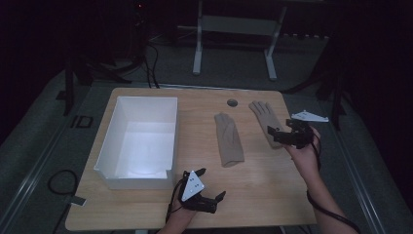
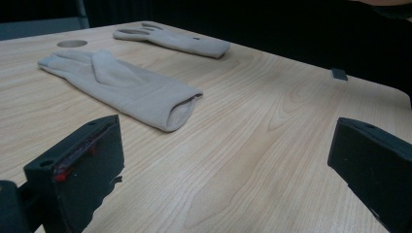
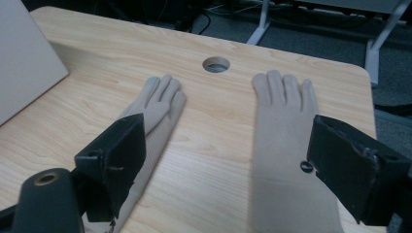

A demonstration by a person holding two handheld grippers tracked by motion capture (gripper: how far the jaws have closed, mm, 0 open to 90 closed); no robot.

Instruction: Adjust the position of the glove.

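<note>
A dim lab or test room. A wooden table stands on grey carpet, with cables trailing past a metal frame stand behind.

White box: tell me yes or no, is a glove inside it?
No, the white box is empty, and both gloves lie on the table to its right.

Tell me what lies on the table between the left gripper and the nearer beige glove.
Nothing: in the left gripper view, bare wood grain runs from the left gripper, jaws wide apart, to the cuff of the nearer beige glove. The high view shows the same bare stretch.
</note>
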